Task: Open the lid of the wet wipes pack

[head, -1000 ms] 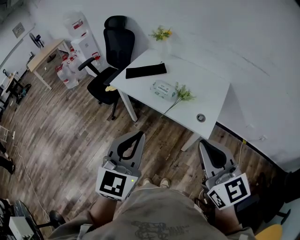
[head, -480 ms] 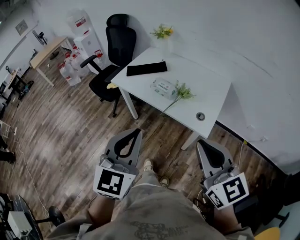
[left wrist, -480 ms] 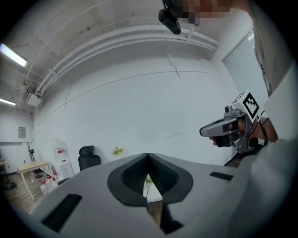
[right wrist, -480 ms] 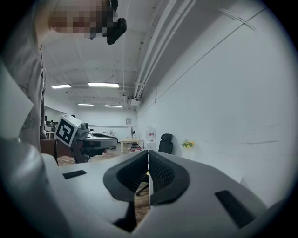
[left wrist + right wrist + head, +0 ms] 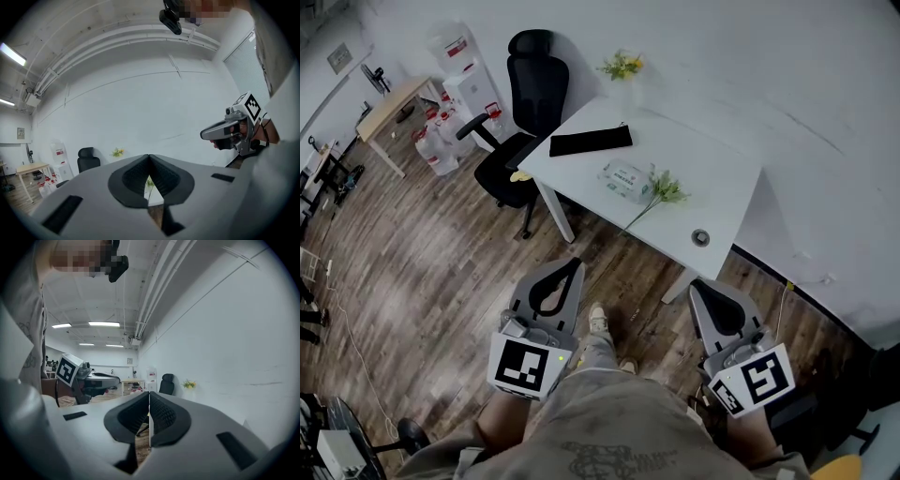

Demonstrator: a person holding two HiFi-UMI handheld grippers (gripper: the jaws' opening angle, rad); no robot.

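The wet wipes pack (image 5: 624, 178) is a pale rectangular packet lying flat on the white table (image 5: 712, 169), lid down as far as I can tell at this distance. Both grippers are held low over the wooden floor, well short of the table and pointing towards it. My left gripper (image 5: 571, 266) is shut with nothing between its jaws, its tips meeting in the left gripper view (image 5: 149, 156). My right gripper (image 5: 701, 284) is also shut and empty, as the right gripper view (image 5: 149, 393) shows. The wipes pack is hidden in both gripper views.
On the table lie a flat black item (image 5: 591, 142), a green sprig (image 5: 662, 190) beside the pack, yellow flowers (image 5: 622, 66) at the far corner and a round grommet (image 5: 701, 237). A black office chair (image 5: 530, 89) stands at the table's left end. Water bottles (image 5: 441, 141) are further left.
A foot has stepped forward between the grippers. Both grippers stay shut and hold nearly the same places.
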